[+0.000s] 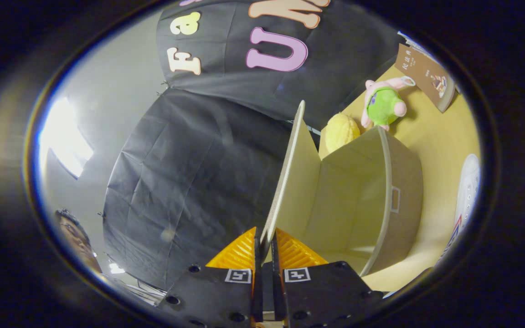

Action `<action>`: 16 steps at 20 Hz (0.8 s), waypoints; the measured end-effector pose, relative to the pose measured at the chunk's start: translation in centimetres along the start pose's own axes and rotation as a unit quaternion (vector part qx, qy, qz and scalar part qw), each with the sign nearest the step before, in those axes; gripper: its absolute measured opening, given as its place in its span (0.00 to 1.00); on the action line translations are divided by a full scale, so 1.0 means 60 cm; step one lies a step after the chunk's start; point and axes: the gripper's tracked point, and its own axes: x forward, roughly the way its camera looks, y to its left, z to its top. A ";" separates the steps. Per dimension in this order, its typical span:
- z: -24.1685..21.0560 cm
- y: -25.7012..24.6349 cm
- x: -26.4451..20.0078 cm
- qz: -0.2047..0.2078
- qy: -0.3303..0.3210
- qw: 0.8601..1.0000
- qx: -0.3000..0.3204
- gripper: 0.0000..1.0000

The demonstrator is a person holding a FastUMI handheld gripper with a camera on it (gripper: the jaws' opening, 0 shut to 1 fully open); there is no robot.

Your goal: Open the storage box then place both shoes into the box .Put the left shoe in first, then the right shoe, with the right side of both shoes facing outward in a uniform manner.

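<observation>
The view is rolled far to one side. My gripper (266, 243) is shut on the near edge of the storage box's lid (290, 177), a thin beige panel held between both fingers and swung up away from the box. The beige storage box (399, 191) stands open just beyond the fingers on the wooden table, with its pale inside in plain sight and nothing seen in it. A white shoe (467, 191) lies on the table past the box's handle side, partly cut off.
Behind the box on the wooden table (431, 132) lie a yellow plush (341, 131) and a pink and green plush toy (383, 105). A brown booklet (426, 75) leans at the table's back. A person's head (73, 234) shows beside the black cloth wall.
</observation>
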 end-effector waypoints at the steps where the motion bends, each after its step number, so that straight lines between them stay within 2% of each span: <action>1: -0.001 0.007 0.009 -0.009 0.002 1.000 0.000 0.12; 5: -0.007 0.049 0.056 -0.035 0.008 0.999 -0.010 0.13; 16: -0.089 0.144 0.208 -0.039 0.044 0.993 -0.099 0.15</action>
